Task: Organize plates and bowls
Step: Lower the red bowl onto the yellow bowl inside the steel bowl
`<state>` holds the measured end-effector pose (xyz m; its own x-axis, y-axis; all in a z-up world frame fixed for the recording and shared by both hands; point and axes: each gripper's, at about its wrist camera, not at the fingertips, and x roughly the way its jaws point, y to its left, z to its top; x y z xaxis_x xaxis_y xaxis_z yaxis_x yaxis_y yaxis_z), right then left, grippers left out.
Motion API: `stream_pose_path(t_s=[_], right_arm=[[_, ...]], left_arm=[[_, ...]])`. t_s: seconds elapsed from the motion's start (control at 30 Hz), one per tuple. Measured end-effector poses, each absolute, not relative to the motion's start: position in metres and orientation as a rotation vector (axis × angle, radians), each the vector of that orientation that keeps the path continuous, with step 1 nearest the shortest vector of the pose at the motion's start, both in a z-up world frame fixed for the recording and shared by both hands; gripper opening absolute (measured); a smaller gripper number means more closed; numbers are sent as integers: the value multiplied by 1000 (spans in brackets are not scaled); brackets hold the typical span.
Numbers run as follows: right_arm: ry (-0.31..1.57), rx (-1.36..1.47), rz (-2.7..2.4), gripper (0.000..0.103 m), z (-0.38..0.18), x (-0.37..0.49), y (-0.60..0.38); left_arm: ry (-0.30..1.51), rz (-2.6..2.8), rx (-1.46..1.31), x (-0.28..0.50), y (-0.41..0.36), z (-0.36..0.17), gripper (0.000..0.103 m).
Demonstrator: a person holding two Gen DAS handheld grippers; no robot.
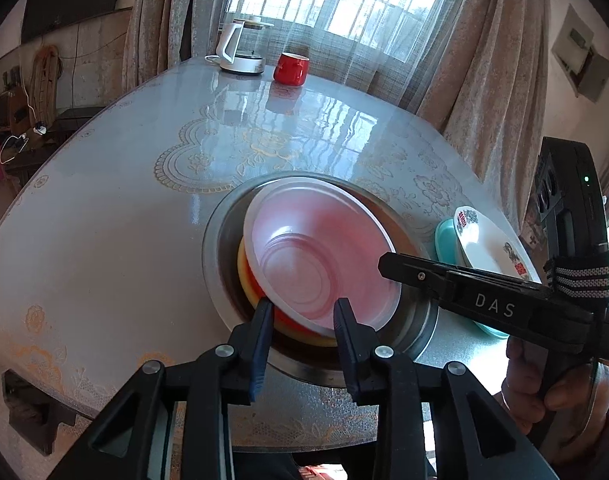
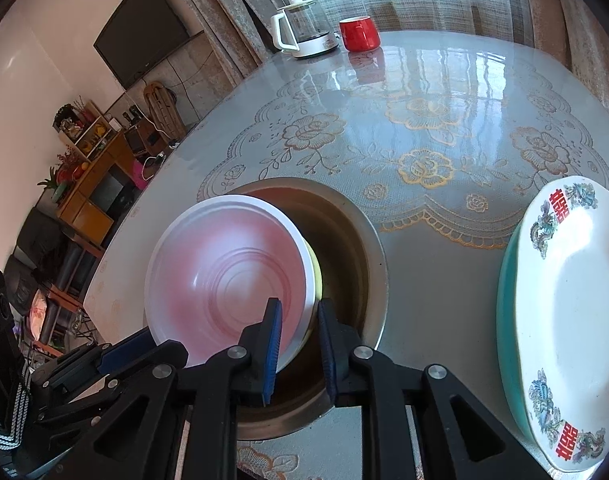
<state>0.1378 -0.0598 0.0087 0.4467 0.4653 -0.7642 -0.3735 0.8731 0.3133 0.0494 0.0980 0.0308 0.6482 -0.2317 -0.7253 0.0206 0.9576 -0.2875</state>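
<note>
- A round table (image 2: 444, 80) carries everything; a sunken metal well (image 2: 356, 248) sits in its near middle.
- A stack of bowls (image 1: 324, 260) lies tilted inside the well, toward its left side in the right wrist view.
- Right of the well, a plate (image 2: 576, 312) rests on another dish (image 2: 506, 320), both on the table's right edge.
- At the far edge a kettle (image 2: 304, 32) stands left of a mug (image 2: 358, 34), just beside it.
- The left gripper (image 1: 304, 312) straddles the stack's near rim; the right gripper (image 2: 300, 344) straddles its right rim.
- Behind the table hangs a curtained window (image 1: 344, 8).
</note>
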Motion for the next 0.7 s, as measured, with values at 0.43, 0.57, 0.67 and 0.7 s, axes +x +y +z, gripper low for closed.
stream_pose_path(t_s=[0.43,0.57,0.67,0.7], right_arm=[[962,112,528,14,11,135,-66],[951,108,525,21,12,134,-65],[938,84,512,21,13,133,-61],[935,80,510,21,13,133,-60]], left_arm=[[779,-48,-227,43,110,41,37],[773,-19,-186,48,107,39,37],[775,-21,-171,52,104,36,37],[776,-19,-162,54,102,35,37]])
